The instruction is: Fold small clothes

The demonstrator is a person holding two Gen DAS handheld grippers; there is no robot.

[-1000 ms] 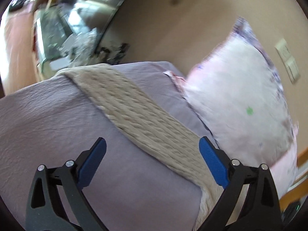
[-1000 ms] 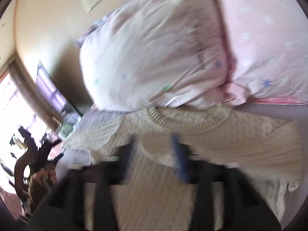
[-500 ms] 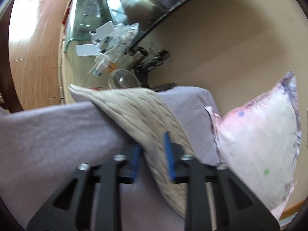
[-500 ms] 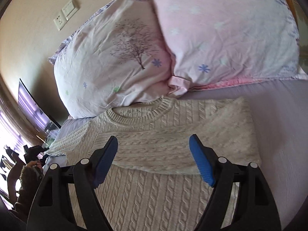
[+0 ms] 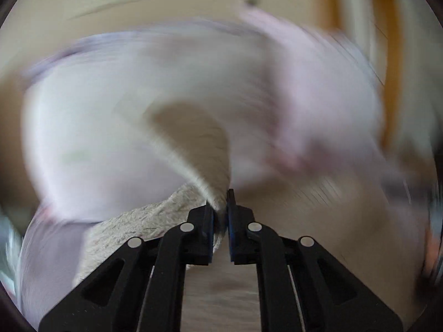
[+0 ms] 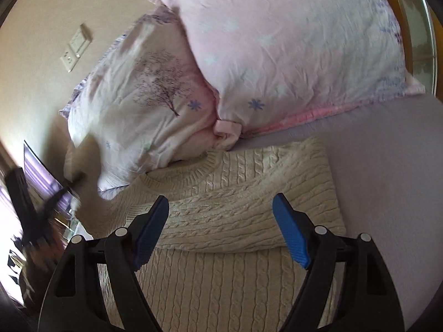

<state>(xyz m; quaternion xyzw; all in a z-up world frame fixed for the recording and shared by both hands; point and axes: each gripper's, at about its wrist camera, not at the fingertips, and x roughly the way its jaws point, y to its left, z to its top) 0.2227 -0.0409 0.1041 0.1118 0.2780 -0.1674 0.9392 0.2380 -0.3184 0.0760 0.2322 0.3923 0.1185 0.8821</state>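
A cream cable-knit sweater [image 6: 238, 207] lies on the lilac bed sheet [image 6: 387, 166], neckline toward the pillows, its right sleeve folded across the chest. My right gripper [image 6: 221, 221] is open and empty, hovering over the sweater's chest. My left gripper [image 5: 220, 207] is shut on the sweater's left sleeve [image 5: 199, 149] and holds it lifted; that view is heavily blurred. The left gripper [image 6: 25, 207] also shows as a dark blur at the left edge of the right wrist view, with the raised sleeve [image 6: 83, 166] above it.
Two pink-white pillows [image 6: 290, 55] lean against the beige wall [image 6: 41, 27] just behind the sweater. A wall socket [image 6: 74, 47] is above them. A wooden bed frame edge [image 6: 393, 0] shows at far right. Bare sheet lies to the sweater's right.
My left gripper has lifted the pinched left sleeve off the bed and swung it toward the pillows. My right gripper stays open over the chest.
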